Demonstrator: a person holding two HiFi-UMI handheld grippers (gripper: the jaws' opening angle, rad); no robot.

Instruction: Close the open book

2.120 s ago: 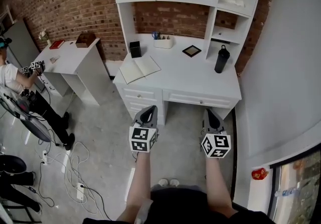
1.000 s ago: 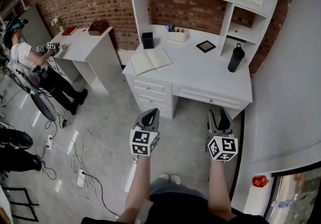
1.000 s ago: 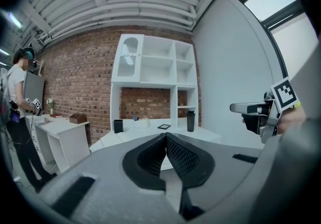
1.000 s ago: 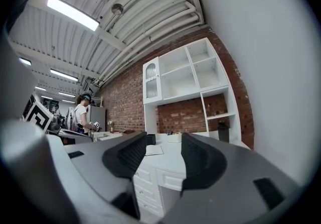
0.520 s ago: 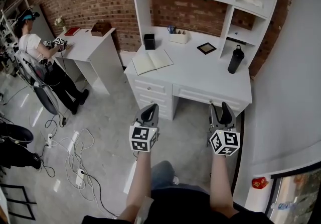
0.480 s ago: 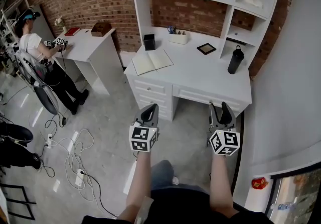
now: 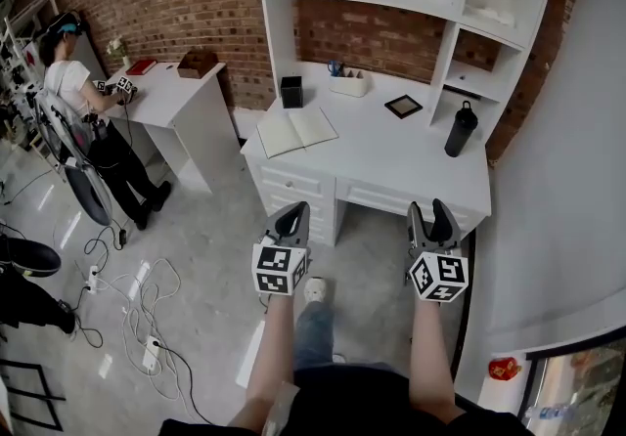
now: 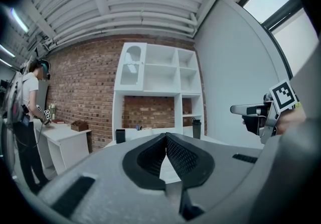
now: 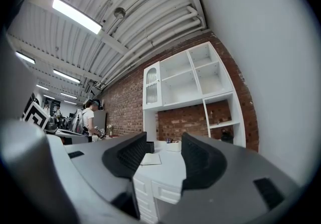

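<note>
Head view: the open white-paged book (image 7: 298,131) lies flat on the left part of the white table (image 7: 411,170), well apart from the left gripper (image 7: 292,213) and right gripper (image 7: 428,212); left gripper view: jaws pressed together, empty; right gripper view: jaws wide apart, holding nothing, the distant book showing between them.

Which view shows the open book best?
The head view: the book lies open on the desk, both pages seen from above. The right gripper view shows it small and nearly edge-on. The left gripper view does not show it.
</note>
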